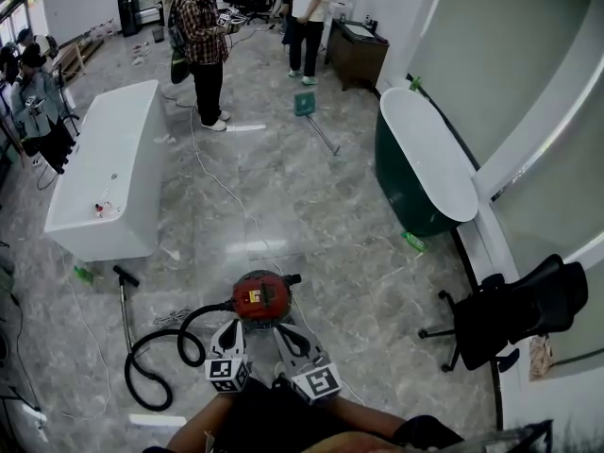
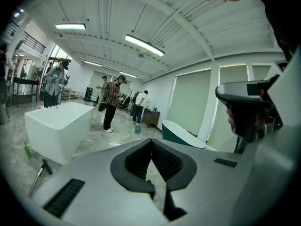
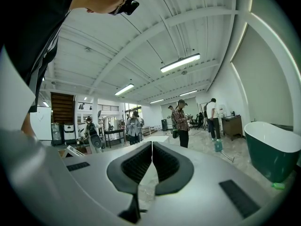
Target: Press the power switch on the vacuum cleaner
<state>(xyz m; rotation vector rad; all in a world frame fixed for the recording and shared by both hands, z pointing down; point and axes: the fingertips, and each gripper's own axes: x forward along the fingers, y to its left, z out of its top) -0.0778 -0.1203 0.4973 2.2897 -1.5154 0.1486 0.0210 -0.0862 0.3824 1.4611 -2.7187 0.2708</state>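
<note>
A round red vacuum cleaner (image 1: 261, 297) with a small yellow panel on top is seen on the marble floor (image 1: 311, 206). Its black hose (image 1: 151, 352) is looped leftward. Near it, the left gripper (image 1: 234, 328) and right gripper (image 1: 285, 334) are held with their jaws pressed together and nothing gripped.

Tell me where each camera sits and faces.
Head view: head-mounted, steeply down at the vacuum cleaner; left tool, right tool show.
Left gripper view: on left tool, across the room toward white bathtub; shut jaws show.
Right gripper view: on right tool, toward green bathtub; shut jaws, person's torso.
Shared: both gripper views show the plaid-shirted person.
</note>
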